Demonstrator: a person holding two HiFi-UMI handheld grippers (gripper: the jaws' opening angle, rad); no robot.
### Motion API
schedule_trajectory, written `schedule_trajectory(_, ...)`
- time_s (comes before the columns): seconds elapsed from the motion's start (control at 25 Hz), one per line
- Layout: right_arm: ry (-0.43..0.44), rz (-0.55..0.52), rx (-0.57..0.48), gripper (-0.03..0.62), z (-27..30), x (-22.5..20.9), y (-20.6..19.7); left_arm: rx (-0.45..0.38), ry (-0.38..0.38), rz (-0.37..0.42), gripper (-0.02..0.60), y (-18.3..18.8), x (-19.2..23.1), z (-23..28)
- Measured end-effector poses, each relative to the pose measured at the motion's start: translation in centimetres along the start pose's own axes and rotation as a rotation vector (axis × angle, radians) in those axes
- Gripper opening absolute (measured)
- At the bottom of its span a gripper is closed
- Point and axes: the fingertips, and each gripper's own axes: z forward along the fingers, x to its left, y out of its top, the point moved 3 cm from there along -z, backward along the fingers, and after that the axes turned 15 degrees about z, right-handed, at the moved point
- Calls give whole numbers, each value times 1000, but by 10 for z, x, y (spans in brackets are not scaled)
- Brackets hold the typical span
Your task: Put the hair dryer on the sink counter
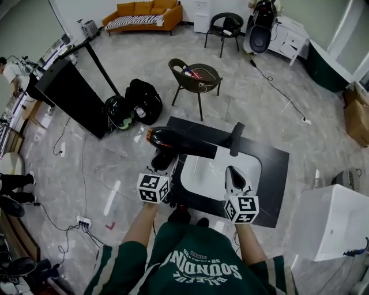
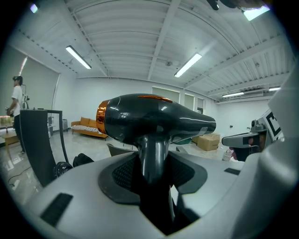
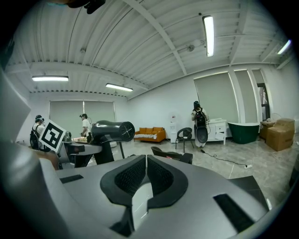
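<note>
**A:** Where is the hair dryer to be found?

**B:** It is held by its black handle in the left gripper, over the 10 o'clock corner of the sink counter as seen in the head view. The barrel is laid level, with the nozzle turned toward 3 o'clock and the orange-ringed rear toward 9 o'clock. Whether the counter is touched cannot be told

**A:** What containers are seen, and what is kept in them?

**B:** A white basin is set into the black counter, with a black faucet stood at its 1 o'clock. At 12 o'clock of the counter, a round black chair is seen with a few small items laid in its seat; they are too small to be named

**A:** How many of each are counted?

**B:** One hair dryer, one basin, one faucet and two grippers are counted. Two black chairs are seen, the second far off at 12 o'clock, and one orange sofa at 11 o'clock

**A:** How are the jaws set?

**B:** The left gripper's jaws are spread wide and clamped on the dryer's handle, which is seen upright between the pads. The right gripper is held over the basin's 5 o'clock side; its jaws are brought together to a thin slit, and nothing is held or touched by them
</note>
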Motion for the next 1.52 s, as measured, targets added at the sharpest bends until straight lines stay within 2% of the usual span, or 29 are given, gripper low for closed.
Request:
schedule_trajectory(0.64,-101,12,7,43,37,-14,8,30,-81,-12,183,-16,34,68)
schedule_trajectory(1.52,-215,59,43,43,65,-38,-5,117,-168,-28,183,-53,38,145)
